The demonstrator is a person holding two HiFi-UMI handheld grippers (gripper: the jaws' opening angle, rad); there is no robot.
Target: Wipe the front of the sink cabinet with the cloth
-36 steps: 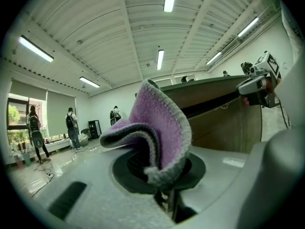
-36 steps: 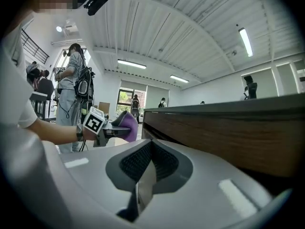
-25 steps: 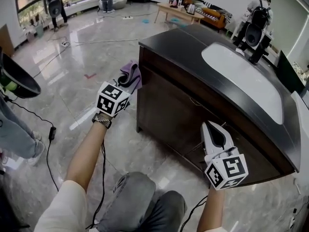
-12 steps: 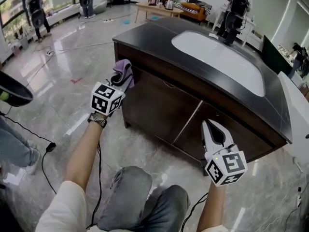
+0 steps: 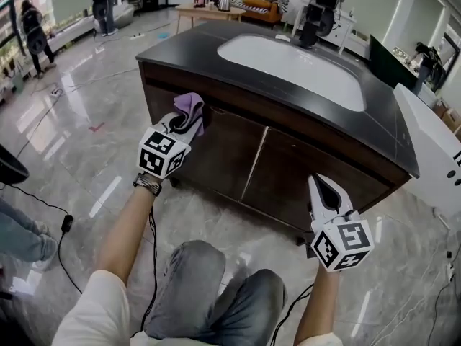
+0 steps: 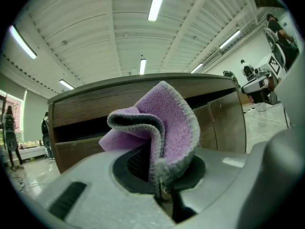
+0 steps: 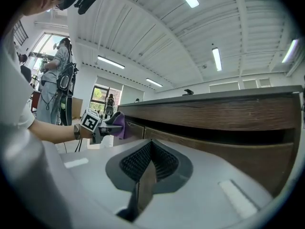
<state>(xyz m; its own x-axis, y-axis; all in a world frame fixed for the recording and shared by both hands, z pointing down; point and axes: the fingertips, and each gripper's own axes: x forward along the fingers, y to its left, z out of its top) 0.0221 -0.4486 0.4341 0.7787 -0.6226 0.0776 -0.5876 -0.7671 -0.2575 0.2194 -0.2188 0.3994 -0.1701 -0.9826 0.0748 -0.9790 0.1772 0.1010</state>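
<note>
Since a second ago my left tool has brought the cloth near the top left corner of the cabinet front, pinching its bunched fold. Soft, light and floppy, I judge; grip it deep. My right tool is pressed together, empty.

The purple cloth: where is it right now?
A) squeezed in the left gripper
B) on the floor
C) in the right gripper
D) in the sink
A: the left gripper is shut on the purple cloth, up by the sink cabinet front.
</note>
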